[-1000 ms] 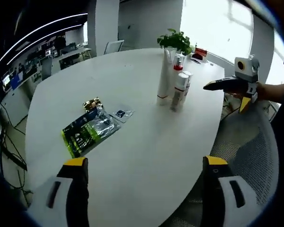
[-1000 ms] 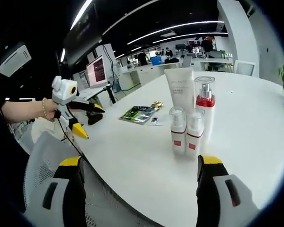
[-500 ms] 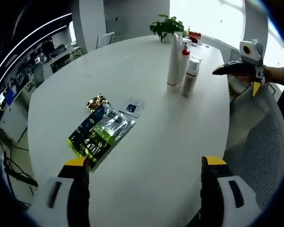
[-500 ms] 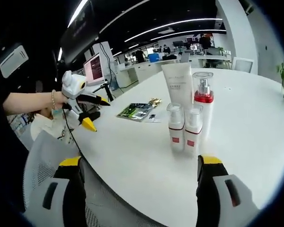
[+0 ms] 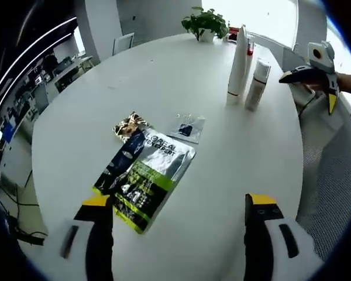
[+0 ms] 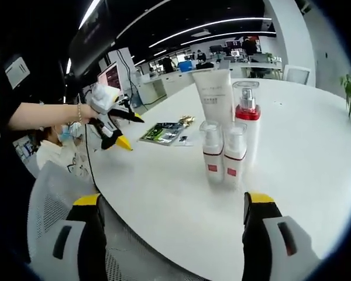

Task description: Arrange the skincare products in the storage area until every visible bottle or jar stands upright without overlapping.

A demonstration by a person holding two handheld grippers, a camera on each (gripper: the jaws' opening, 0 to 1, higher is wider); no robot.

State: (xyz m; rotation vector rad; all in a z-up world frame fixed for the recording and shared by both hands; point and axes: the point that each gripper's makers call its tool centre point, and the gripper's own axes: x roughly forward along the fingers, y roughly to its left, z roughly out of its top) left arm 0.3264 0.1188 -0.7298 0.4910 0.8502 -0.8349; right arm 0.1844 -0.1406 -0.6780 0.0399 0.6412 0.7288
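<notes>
Four skincare products stand upright in a tight cluster on the white table (image 6: 316, 158): a tall white tube (image 6: 212, 100), a pump bottle with a red collar (image 6: 247, 126) and two small bottles (image 6: 211, 159) (image 6: 234, 163) with red bands. In the left gripper view the tube (image 5: 237, 63) and a small bottle (image 5: 257, 77) stand far off at upper right. My left gripper (image 5: 176, 201) is open and hangs over a green, black and silver sachet pack (image 5: 145, 177). My right gripper (image 6: 172, 200) is open and holds nothing, short of the bottles at the table's edge.
A small clear sachet (image 5: 186, 127) and a gold packet (image 5: 127, 123) lie beside the pack. A potted plant (image 5: 206, 22) stands at the far edge. A mesh chair (image 6: 50, 219) sits below the right gripper. A hand holds the left gripper (image 6: 114, 117) over the table.
The left gripper has moved in over the table toward the sachet pack, which now looks larger and closer. The right gripper has barely moved. The bottles have stayed put.
</notes>
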